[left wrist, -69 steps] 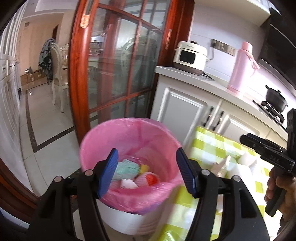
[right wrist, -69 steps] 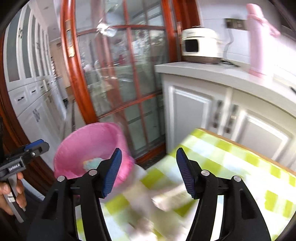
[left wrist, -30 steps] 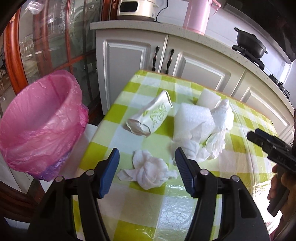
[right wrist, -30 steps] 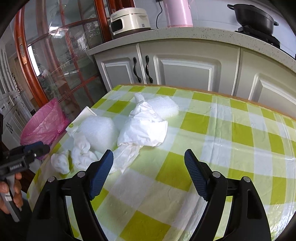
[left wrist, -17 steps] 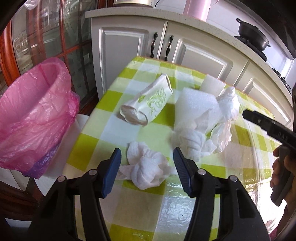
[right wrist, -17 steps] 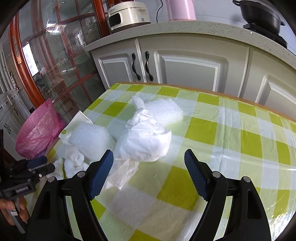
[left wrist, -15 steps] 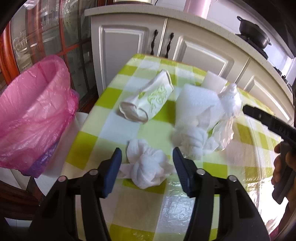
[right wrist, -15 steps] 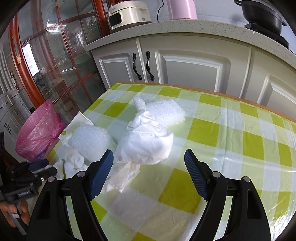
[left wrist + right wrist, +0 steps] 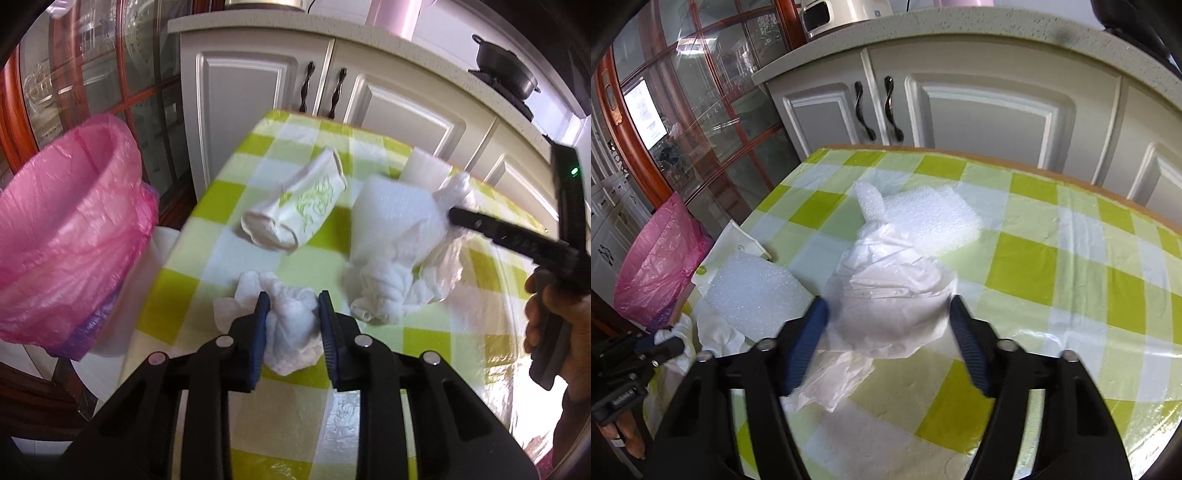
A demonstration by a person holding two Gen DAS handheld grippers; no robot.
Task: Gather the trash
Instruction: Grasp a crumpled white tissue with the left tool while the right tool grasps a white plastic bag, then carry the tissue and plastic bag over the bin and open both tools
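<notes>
- Left gripper [image 9: 291, 325]: pads pressed against both sides of the crumpled tissue [image 9: 286, 325], which lies on the checked tablecloth [image 9: 177, 291].
- Right gripper [image 9: 886, 343]: jaws spread around the white plastic bag [image 9: 886, 291], not clamped.
- Pink-lined bin [image 9: 62, 221] sits at 9 o'clock of the tissue.
- Risk: soft tissue may tear or slip free on lifting; slack bag film may escape a partial closure.

Left gripper [image 9: 291, 314] low over the tabletop [image 9: 236, 206], jaws drawn in close and pressing both sides of a crumpled white tissue wad [image 9: 291, 325]. Right gripper [image 9: 888, 325] angled down, jaws spread wide on either side of a crumpled white plastic bag [image 9: 890, 288], blue pads [image 9: 805, 343] near it; contact unclear. Bare right hand [image 9: 554, 325] wrapped round its handle.
</notes>
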